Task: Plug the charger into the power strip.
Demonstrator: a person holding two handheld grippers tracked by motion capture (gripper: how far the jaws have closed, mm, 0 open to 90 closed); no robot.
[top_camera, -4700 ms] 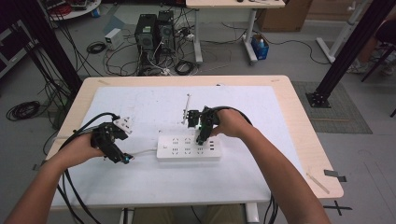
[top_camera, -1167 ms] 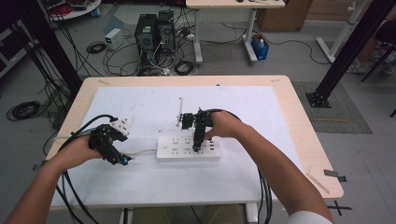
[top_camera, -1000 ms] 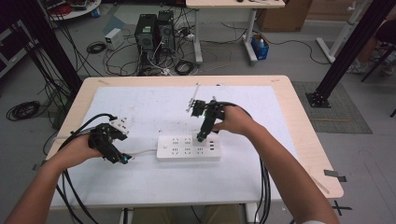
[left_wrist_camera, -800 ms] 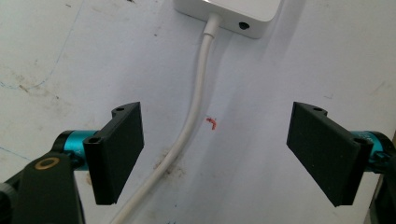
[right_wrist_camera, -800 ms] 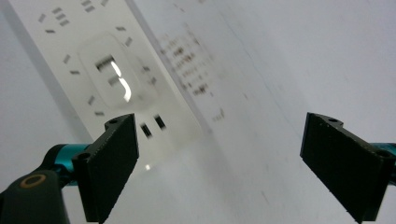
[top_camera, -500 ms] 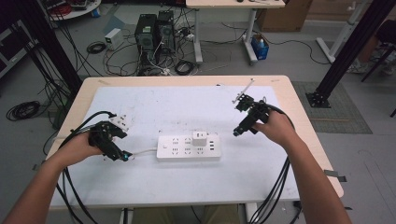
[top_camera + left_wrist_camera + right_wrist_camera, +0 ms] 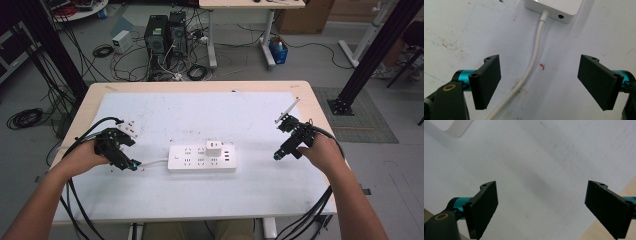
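The left hand-held gripper rests low over the tabletop at the person's left, jaws spread wide apart and clamped on nothing. In the left gripper view, the white cord lies on the tabletop between the two jaws, nearer the left one and touching neither. Straight ahead of these jaws the cord runs into the near end of the white power strip, which lies flat just beyond the left hand-held gripper's tips, toward the middle of the tabletop. A small white plug adapter stands seated in the strip's upper face. The right hand-held gripper sits well apart from the strip, on the strip's far side from the left hand-held gripper, jaws likewise spread apart and empty. In the right gripper view, bare white tabletop surface lies between those jaws, with a corner of the power strip far ahead and to their left.
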